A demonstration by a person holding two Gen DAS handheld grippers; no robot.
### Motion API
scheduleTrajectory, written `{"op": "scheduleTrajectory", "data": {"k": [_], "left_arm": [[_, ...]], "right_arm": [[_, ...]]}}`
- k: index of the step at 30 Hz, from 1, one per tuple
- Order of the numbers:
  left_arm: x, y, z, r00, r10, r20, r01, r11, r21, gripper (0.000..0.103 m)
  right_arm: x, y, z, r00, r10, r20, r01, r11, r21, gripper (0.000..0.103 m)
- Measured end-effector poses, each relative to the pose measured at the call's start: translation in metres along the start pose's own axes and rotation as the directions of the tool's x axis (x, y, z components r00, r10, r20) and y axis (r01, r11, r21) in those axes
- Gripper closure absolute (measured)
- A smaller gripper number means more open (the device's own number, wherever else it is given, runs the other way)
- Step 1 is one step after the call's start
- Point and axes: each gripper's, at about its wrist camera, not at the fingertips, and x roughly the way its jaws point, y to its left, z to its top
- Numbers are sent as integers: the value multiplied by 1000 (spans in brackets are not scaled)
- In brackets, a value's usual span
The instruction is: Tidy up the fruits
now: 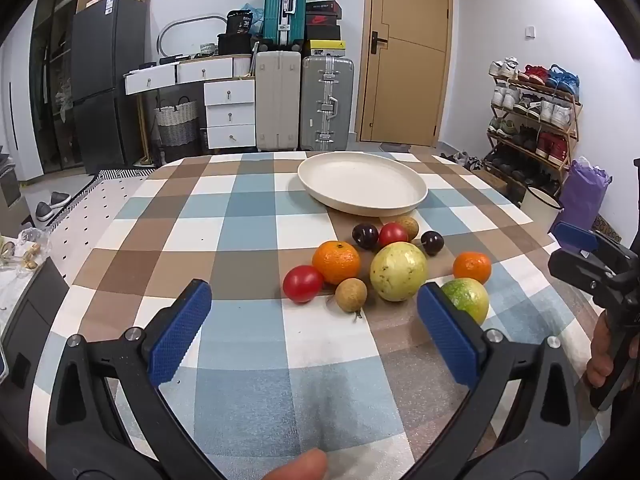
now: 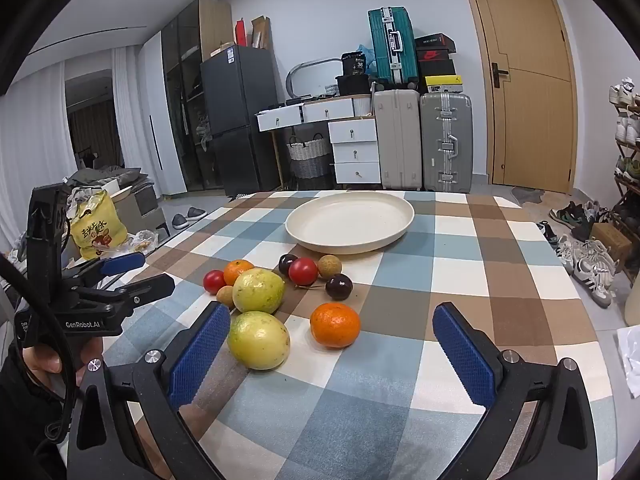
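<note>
A cream plate [image 1: 362, 184] [image 2: 350, 218] lies empty at the far side of the checked table. In front of it sits a cluster of fruit: two oranges [image 1: 336, 262] [image 2: 335, 325], two yellow-green round fruits [image 1: 399, 271] [image 2: 258, 340], red tomatoes [image 1: 303, 283] [image 2: 303, 271], dark plums [image 1: 365, 236] [image 2: 339, 286] and small brown longans [image 1: 351, 295] [image 2: 329, 266]. My left gripper [image 1: 314, 312] is open and empty, just short of the cluster. My right gripper [image 2: 332, 334] is open and empty, its fingers either side of the near orange and the greenish fruit.
The checked tablecloth [image 1: 248, 208] covers the table. Beyond it stand suitcases [image 1: 304, 104], a drawer unit [image 1: 230, 114], a fridge [image 1: 106, 80], a door [image 1: 404, 52] and a shoe rack [image 1: 532, 120]. A yellow bag [image 2: 96, 226] sits off the table's left edge.
</note>
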Motion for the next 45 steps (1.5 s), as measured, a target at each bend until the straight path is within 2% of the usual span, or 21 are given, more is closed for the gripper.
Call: {"op": "scheduleTrajectory", "data": {"k": [12, 13, 45], "left_arm": [[-9, -4, -2, 1000, -2, -5, 2, 1000, 10, 0], [0, 0, 0, 1000, -1, -13, 1, 1000, -6, 0], [-1, 4, -1, 1000, 0, -17, 0, 1000, -7, 0]], "right_arm": [[0, 0, 0, 1000, 3, 0, -3, 1000, 4, 0], [0, 0, 0, 1000, 3, 1, -3, 1000, 4, 0], [1, -1, 0, 1000, 3, -3, -3, 1000, 6, 0]]}}
